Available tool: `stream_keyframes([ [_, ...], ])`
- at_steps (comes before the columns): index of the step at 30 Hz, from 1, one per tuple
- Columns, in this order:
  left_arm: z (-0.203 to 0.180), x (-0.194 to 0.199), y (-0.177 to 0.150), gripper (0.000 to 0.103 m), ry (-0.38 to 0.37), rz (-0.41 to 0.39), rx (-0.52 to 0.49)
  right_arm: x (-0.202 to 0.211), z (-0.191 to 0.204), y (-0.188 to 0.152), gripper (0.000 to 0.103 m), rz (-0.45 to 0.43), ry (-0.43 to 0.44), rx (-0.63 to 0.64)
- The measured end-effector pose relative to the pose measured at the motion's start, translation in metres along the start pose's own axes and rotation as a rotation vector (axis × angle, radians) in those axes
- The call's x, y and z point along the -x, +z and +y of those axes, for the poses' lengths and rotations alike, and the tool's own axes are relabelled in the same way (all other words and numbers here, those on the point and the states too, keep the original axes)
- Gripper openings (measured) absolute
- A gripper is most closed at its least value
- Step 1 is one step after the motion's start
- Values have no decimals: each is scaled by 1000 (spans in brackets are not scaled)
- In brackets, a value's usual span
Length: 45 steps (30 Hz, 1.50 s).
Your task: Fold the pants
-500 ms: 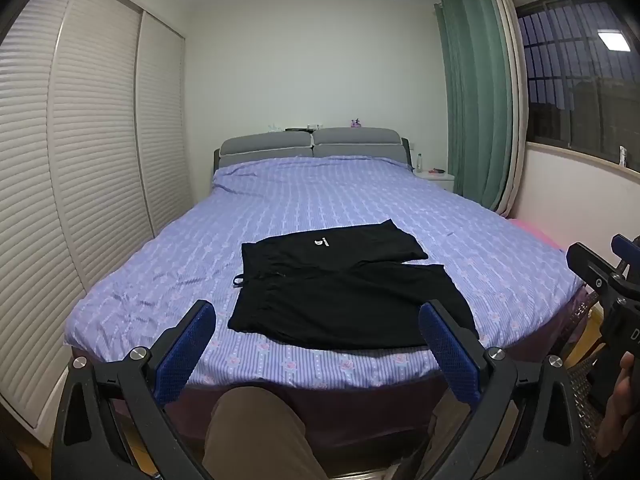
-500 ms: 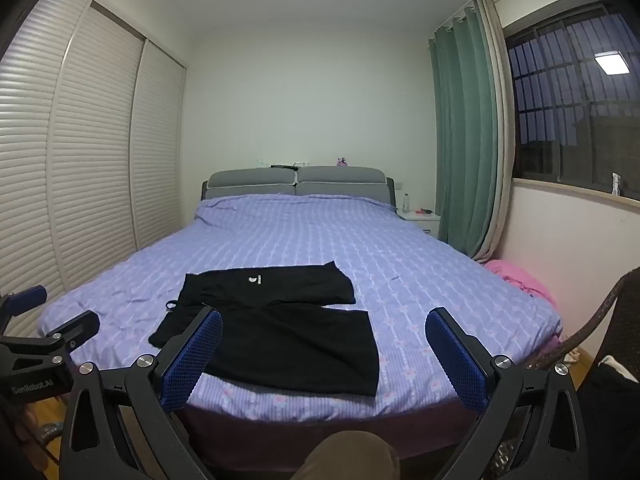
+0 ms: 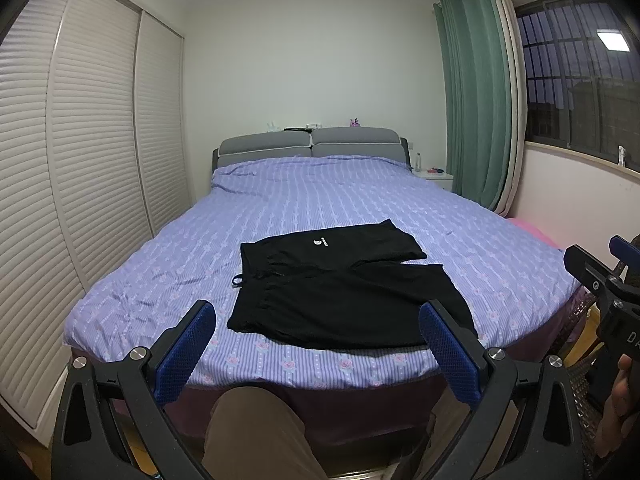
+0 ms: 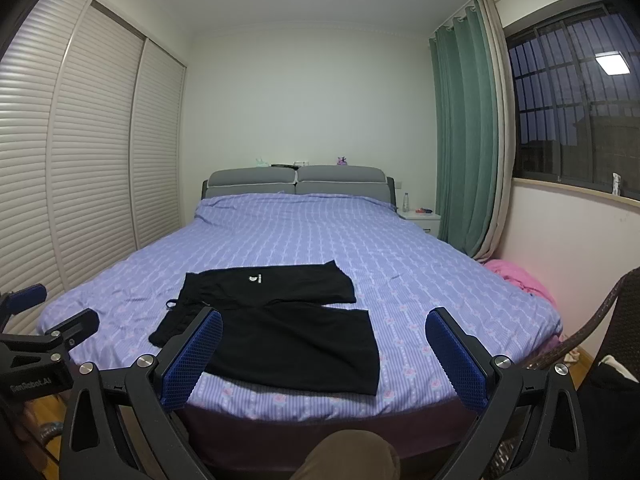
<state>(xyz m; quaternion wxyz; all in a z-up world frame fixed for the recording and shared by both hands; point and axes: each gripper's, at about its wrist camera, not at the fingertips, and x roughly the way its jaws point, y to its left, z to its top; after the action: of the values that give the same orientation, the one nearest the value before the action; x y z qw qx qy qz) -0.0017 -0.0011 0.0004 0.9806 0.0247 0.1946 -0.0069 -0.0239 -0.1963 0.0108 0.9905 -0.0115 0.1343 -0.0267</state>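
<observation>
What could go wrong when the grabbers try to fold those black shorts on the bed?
The black shorts lie near the foot edge of the bed, so a tug might slide them off. The drawstring sticks out at the waist and could snag. Both the left gripper and right gripper are open and might pinch the sheet too.

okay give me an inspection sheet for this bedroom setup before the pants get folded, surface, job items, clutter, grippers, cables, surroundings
Surface: bed with purple patterned sheet, some wrinkles at its near left.
Job's things: black pants lying spread flat near the foot edge, both legs apart, unfolded.
Clutter: pink cloth at the bed's right side.
Grippers: left gripper and right gripper both open, held short of the bed, touching nothing.
Cables: nothing seen.
Surroundings: louvred wardrobe left, green curtain and window right, nightstand, wicker chair.
</observation>
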Motion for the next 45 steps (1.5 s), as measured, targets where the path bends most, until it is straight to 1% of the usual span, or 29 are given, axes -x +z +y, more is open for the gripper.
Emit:
stream_keyframes([
  [19, 1, -3, 1, 103, 4, -5, -12, 0, 1, 0, 103, 1, -2, 2],
  [24, 2, -5, -1, 103, -5, 14, 4, -1, 2, -1, 103, 4, -6, 4],
  [36, 3, -9, -4, 103, -4, 21, -17, -4, 3, 0, 103, 5, -14, 7],
  [38, 3, -10, -5, 103, -8, 25, -15, -5, 3, 0, 103, 8, -17, 7],
  [41, 5, -14, -4, 103, -4, 66, -35, -8, 2, 0, 103, 10, -27, 6],
  [45, 11, -22, -1, 103, -5, 78, -33, -15, -1, 4, 103, 23, -41, 3],
])
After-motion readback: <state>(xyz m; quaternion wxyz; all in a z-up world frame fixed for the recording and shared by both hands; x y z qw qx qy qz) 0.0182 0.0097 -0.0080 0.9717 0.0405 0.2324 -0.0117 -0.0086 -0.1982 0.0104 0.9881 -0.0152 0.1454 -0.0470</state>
